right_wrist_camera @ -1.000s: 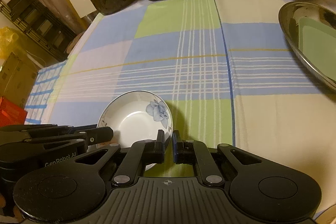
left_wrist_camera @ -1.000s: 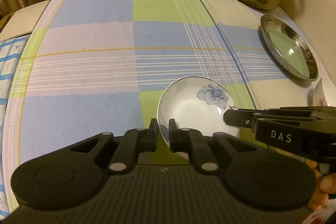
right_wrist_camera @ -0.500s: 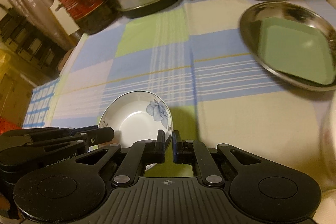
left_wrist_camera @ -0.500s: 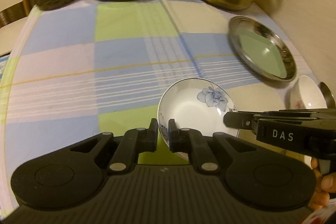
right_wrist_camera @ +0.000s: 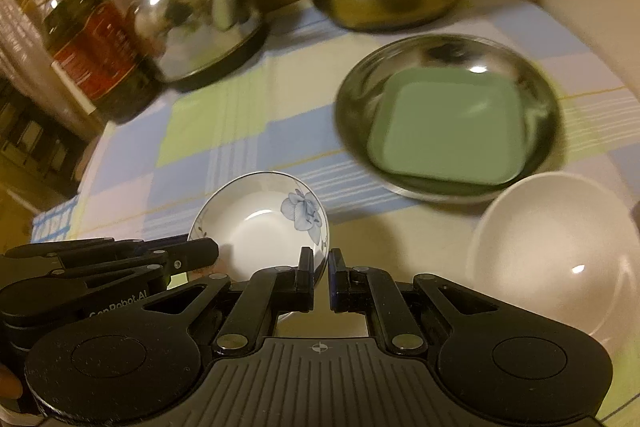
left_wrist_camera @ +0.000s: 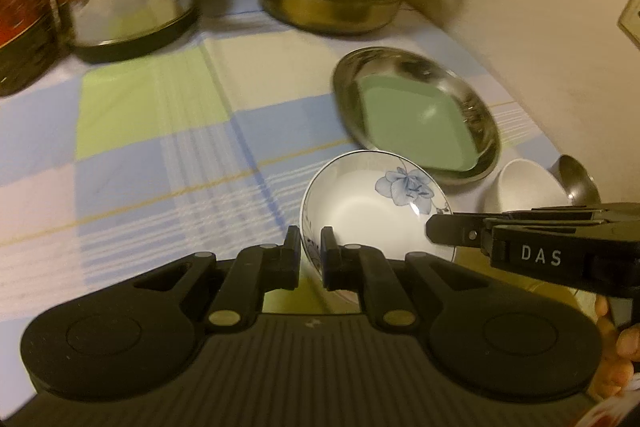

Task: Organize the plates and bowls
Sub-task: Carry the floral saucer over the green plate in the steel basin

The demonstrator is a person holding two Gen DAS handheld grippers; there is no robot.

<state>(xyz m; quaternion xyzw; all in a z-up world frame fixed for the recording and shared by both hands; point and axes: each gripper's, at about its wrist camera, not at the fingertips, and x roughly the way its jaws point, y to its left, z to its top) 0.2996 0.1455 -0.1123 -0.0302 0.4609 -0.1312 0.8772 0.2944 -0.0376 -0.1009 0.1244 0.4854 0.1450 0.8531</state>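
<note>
Above checked cloth [left_wrist_camera: 160,131] | both grippers' fingers clamp flowered bowl [left_wrist_camera: 372,211] rim | left [left_wrist_camera: 310,251] | right [right_wrist_camera: 320,267]

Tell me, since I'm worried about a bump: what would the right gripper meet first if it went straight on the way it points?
Probably the steel dish holding the green plate; the right gripper, shut on the flowered bowl, points roughly there, though depth is unclear.

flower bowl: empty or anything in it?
Empty. The flower bowl shows a bare white inside in both wrist views, with only the painted blue flower near its rim. The left gripper and right gripper pinch its rim.
</note>
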